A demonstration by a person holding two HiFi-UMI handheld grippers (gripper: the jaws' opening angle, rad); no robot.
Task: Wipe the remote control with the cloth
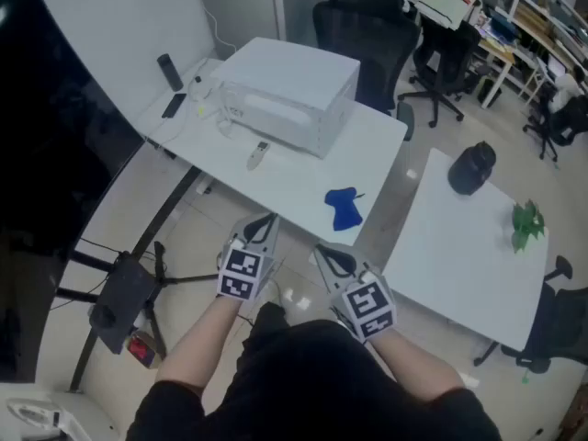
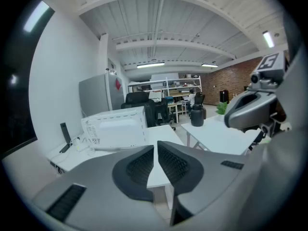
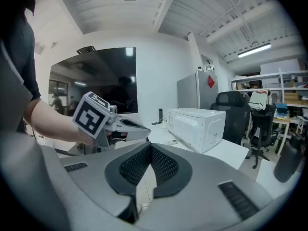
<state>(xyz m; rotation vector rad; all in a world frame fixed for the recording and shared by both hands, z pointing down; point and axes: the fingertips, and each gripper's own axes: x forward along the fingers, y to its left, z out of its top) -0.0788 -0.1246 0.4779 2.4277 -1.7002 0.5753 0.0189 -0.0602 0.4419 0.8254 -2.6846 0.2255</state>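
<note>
left tongs (image 1: 265,220), right tongs (image 1: 321,250) — both pinched together, empty, cloth (image 1: 344,208) and remote (image 1: 258,155) on table (image 1: 296,184)

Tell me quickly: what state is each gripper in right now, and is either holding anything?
Left gripper: closed, nothing between its jaws.
Right gripper: closed, nothing between its jaws.

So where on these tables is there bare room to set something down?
On the near table, the front strip between the white remote and the blue cloth is bare. The right table is bare this side of the black jug and plant. Left of the microwave, small gadgets crowd it.
</note>
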